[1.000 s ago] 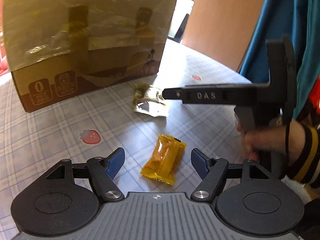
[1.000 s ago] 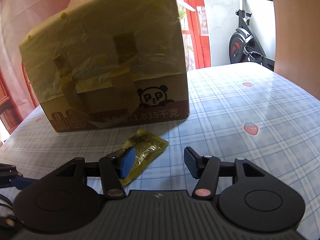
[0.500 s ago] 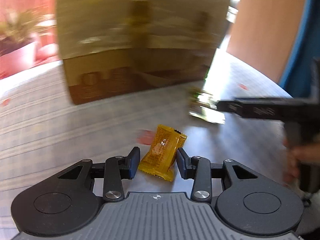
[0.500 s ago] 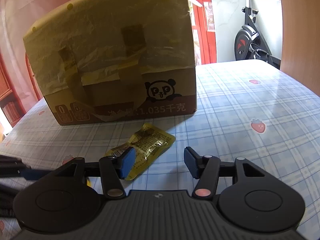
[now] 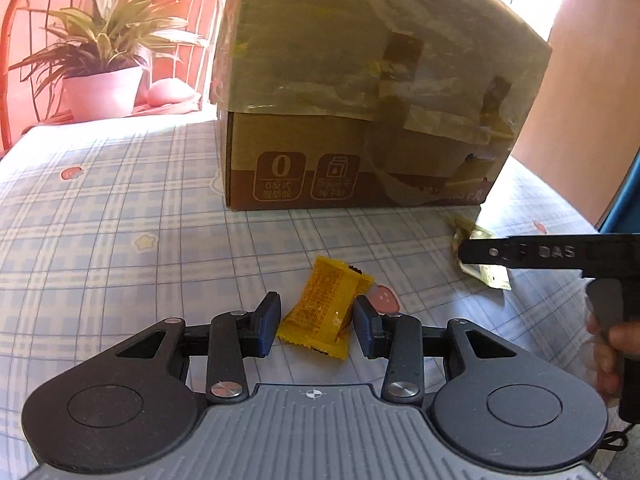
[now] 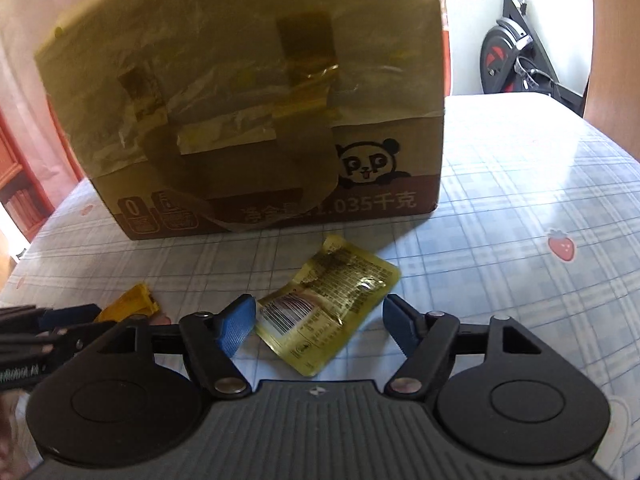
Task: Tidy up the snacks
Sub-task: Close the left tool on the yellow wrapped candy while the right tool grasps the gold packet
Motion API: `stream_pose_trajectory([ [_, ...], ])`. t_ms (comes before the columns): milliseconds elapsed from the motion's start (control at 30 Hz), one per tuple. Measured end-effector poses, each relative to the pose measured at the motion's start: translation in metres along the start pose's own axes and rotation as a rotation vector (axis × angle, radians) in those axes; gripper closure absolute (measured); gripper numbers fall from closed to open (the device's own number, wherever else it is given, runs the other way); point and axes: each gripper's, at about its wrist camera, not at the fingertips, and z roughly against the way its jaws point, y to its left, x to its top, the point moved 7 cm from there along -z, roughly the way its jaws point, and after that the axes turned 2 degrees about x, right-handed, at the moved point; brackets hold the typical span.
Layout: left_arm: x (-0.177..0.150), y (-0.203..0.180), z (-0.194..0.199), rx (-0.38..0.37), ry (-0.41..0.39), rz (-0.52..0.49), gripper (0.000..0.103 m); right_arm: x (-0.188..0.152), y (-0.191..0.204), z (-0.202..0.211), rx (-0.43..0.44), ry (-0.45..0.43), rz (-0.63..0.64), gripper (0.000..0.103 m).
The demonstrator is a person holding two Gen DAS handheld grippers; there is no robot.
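Both our wrist views sit low over the table, close to the cardboard box (image 5: 384,92) and facing it: ours on the left toward its corner, the right squarely at its front (image 6: 256,92). Both share it.

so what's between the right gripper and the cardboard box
In the right wrist view, the green-gold snack packet lies on the checked tablecloth between the right gripper and the cardboard box, its near end between the open fingers.

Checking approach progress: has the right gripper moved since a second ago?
Yes. The right gripper moved toward the box, now straddling the green packet.
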Motion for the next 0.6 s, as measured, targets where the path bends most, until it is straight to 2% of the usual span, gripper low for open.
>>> stream_pose_trajectory([
  [133, -0.002, 0.002, 0.002, -0.016, -0.023, 0.019, 0.061, 0.008, 0.007, -0.013, -0.04, 0.009, 0.027, 0.027],
  [333, -0.003, 0.004, 0.004, -0.035, -0.041, 0.044, 0.061, 0.008, 0.023, -0.029, -0.108, 0.002, 0.149, 0.027],
  [600, -0.003, 0.004, 0.003, -0.034, -0.052, 0.049, 0.06, 0.002, 0.022, -0.024, -0.095, -0.032, 0.145, 0.029],
])
